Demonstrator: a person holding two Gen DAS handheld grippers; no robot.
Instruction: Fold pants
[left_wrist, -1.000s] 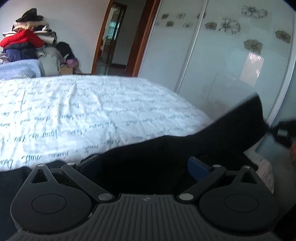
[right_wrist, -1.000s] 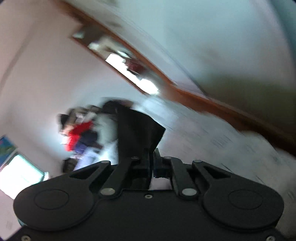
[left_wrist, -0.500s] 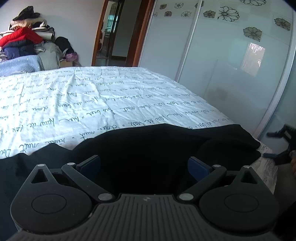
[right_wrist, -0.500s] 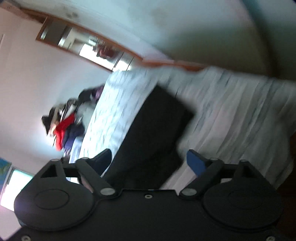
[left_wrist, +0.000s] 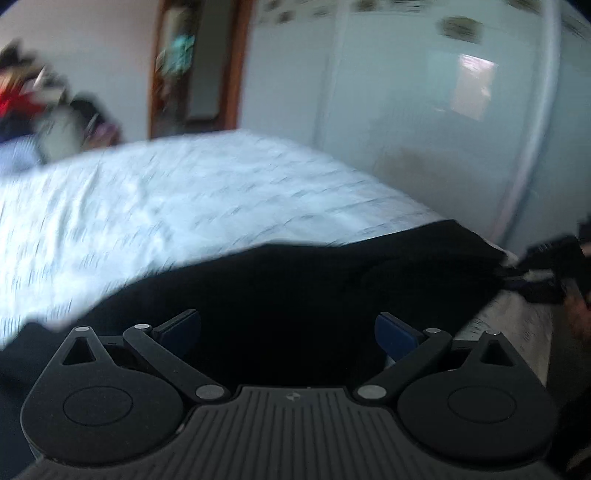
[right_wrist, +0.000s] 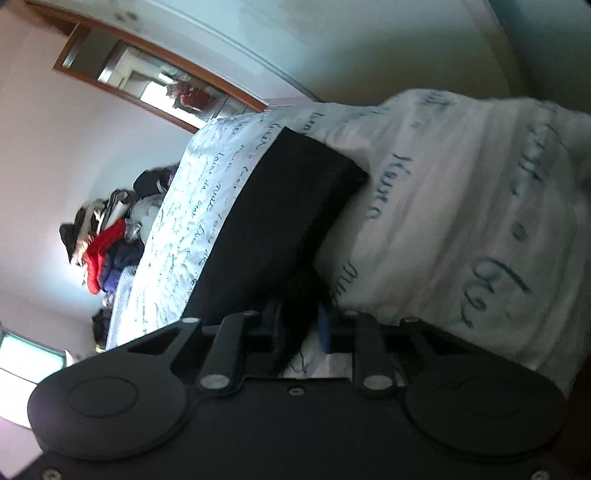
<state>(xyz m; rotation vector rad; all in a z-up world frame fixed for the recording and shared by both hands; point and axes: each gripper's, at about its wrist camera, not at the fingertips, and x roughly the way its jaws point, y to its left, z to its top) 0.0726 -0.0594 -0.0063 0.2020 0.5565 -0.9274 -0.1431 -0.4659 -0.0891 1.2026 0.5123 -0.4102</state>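
Right fingers closing on pants edge, left fingers wide apart.
Right gripper (right_wrist: 300, 325): a dark fold of the black pants (right_wrist: 280, 206) sits between its pads (contact unclear). Left gripper (left_wrist: 288, 326) empty, pants spread just ahead across the bed (left_wrist: 166, 192). Step: regrasp for the next fold; next needs a firm pinch, then lift across.
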